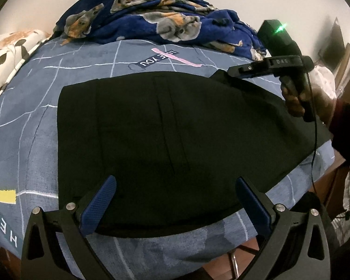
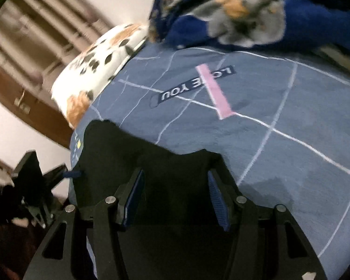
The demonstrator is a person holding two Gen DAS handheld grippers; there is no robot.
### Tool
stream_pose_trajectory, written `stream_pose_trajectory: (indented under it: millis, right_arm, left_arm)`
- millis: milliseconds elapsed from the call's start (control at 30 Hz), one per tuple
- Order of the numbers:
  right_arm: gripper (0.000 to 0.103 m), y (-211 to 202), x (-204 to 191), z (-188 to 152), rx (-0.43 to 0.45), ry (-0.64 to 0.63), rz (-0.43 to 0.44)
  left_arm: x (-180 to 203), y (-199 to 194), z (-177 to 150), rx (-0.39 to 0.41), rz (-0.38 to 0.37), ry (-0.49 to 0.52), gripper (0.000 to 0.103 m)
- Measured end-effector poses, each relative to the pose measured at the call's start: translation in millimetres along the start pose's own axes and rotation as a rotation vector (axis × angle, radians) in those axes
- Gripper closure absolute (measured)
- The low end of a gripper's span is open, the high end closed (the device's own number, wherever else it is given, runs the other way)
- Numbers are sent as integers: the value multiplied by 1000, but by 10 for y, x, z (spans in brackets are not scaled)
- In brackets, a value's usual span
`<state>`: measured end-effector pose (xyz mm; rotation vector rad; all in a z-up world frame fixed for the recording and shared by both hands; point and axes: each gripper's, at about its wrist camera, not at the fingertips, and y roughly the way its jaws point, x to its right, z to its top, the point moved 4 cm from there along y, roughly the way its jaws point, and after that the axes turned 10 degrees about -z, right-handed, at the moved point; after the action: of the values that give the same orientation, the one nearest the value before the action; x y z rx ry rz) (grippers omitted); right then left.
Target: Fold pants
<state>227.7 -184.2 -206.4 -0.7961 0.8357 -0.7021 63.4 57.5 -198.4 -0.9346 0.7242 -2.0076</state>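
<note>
1. Two claws work over one pair of black pants. In the left wrist view the pants lie flat and folded into a broad dark block on the bed, whose blue-grey cover carries white grid lines and a "LOVE YOU" label just beyond the pants' far edge.
2. The left claw stands wide open at the near edge of the pants, its blue pads spread apart over the cloth and gripping nothing.
3. The right claw, seen side-on at the far right corner of the pants, is held in a hand; from this angle I cannot tell how far apart its fingers stand. A green light glows on its top.
4. Beyond the pants, a navy blanket with dog prints lies heaped at the far side of the bed, and a white leaf-patterned pillow sits to the far left.
5. In the right wrist view, which is blurred, the right claw is open, its blue pads apart above the pants, with a raised hump of black cloth between the fingers; whether the pads touch it is unclear.
6. The label, blanket and pillow lie beyond the pants, and the left claw shows dimly at the pants' left side.
</note>
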Motion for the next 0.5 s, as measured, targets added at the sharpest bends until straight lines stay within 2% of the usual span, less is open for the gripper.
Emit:
stream_pose_trajectory:
  millis: [67,133,233,333,433,500]
  right_arm:
    - [57,46,53,37,-5,-4,-34]
    - [83,133,155,86,-7,20,-83]
    - [89,202,191,143,31,26,-176]
    - [89,248,136,148,75,-17,-284]
    - [90,228,184,182,117,13,-327]
    - [90,160,250,205,141,82,-289]
  left_arm:
    - [15,8,-14,-3,12,9,1]
    - [25,20,-20,-5,26,16,0]
    - [36,22,-45,-11,38,21,0]
    - [29,-3,-71,-2,30,2,0]
    - [13,-20,-72,7,18,-12,0]
    - [17,-27,-77,9,14,-13,0]
